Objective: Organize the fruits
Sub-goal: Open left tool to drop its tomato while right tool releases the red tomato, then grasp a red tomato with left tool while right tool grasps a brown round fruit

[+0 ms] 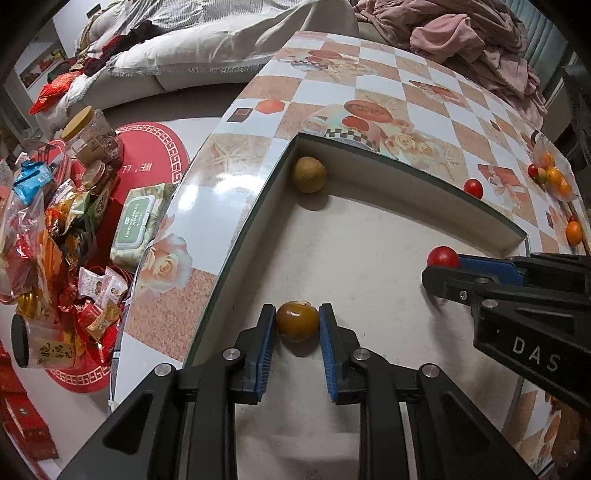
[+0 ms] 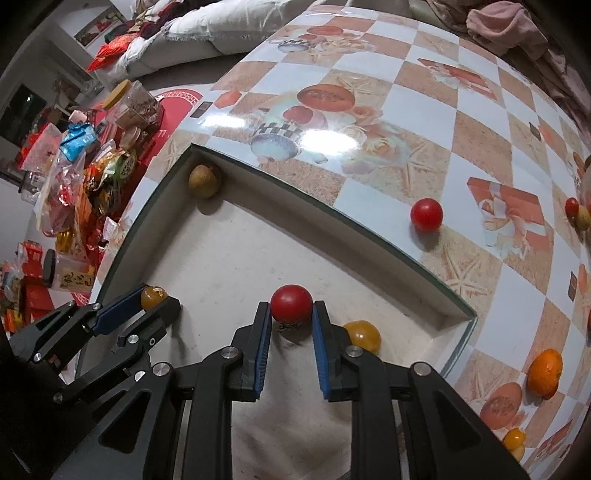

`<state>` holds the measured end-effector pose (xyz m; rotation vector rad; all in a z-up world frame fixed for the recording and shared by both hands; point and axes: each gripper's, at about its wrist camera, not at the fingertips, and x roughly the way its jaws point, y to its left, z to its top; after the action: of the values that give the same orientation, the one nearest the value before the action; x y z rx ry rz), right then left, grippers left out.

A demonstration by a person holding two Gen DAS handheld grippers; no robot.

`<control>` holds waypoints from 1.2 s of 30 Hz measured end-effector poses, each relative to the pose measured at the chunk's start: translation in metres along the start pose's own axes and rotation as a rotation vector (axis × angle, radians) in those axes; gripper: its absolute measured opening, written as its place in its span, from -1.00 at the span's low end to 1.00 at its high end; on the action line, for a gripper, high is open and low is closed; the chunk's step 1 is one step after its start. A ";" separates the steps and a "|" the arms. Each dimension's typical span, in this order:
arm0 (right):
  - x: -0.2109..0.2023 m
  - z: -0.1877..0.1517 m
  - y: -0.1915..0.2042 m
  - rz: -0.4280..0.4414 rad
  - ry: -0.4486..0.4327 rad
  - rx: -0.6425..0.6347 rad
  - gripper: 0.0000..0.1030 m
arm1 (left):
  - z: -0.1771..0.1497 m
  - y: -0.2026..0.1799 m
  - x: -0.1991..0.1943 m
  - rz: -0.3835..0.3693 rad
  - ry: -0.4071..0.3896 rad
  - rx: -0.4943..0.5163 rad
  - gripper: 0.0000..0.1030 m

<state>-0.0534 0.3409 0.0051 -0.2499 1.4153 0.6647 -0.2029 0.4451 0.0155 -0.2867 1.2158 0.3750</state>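
A shallow white tray (image 1: 369, 236) (image 2: 229, 251) sits sunk in the checkered table. My left gripper (image 1: 297, 310) (image 2: 157, 299) points down into it, shut on a brownish-orange round fruit (image 1: 297, 322) (image 2: 152, 297) that rests on the tray floor near the left wall. To its right my right gripper (image 2: 291, 306) (image 1: 441, 267) is shut on a red cherry tomato (image 2: 291, 303) (image 1: 443, 256) at its fingertips. A dull brown-green fruit (image 1: 310, 174) (image 2: 204, 181) lies in the tray's far left corner. A yellow-orange fruit (image 2: 364, 335) lies in the tray beside the right gripper's right finger.
On the table lie a loose red tomato (image 2: 426, 215) (image 1: 473, 188), an orange (image 2: 545, 373) (image 1: 574, 232), small yellow fruits (image 2: 514, 438) and a clear bag of fruit (image 1: 552, 175). Snack packets, jars and a wipes pack (image 1: 138, 225) crowd the floor at left. Pink cloth (image 1: 461, 33) lies behind.
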 end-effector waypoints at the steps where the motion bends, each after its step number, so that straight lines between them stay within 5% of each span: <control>1: 0.000 0.000 0.000 0.001 0.001 -0.003 -0.52 | 0.000 0.000 0.000 0.002 0.002 0.000 -0.35; 2: 0.001 0.001 0.001 0.002 0.002 -0.003 -0.51 | -0.001 0.001 0.000 0.004 0.001 -0.002 0.20; 3: 0.001 0.001 0.001 0.003 0.002 -0.003 -0.49 | -0.002 0.002 -0.002 -0.004 -0.011 -0.008 0.33; 9: 0.003 0.003 0.003 0.021 0.001 -0.004 -0.30 | -0.006 -0.004 -0.005 0.004 -0.019 0.019 0.33; 11: 0.001 0.003 0.003 0.018 -0.003 0.000 -0.06 | -0.006 -0.003 -0.004 0.005 -0.012 0.008 0.33; 16: -0.009 0.002 -0.001 0.033 -0.023 0.017 -0.04 | -0.007 -0.005 -0.005 0.007 -0.007 0.014 0.33; 20: -0.022 -0.002 -0.007 0.040 -0.041 0.031 0.18 | -0.007 -0.011 -0.009 0.007 -0.004 0.033 0.33; 36: -0.092 -0.058 -0.099 0.003 -0.132 0.242 0.26 | 0.001 -0.104 -0.053 -0.076 -0.062 0.215 0.33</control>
<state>-0.0469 0.2055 0.0622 -0.0130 1.3542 0.4970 -0.1737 0.3451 0.0678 -0.1345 1.1701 0.1842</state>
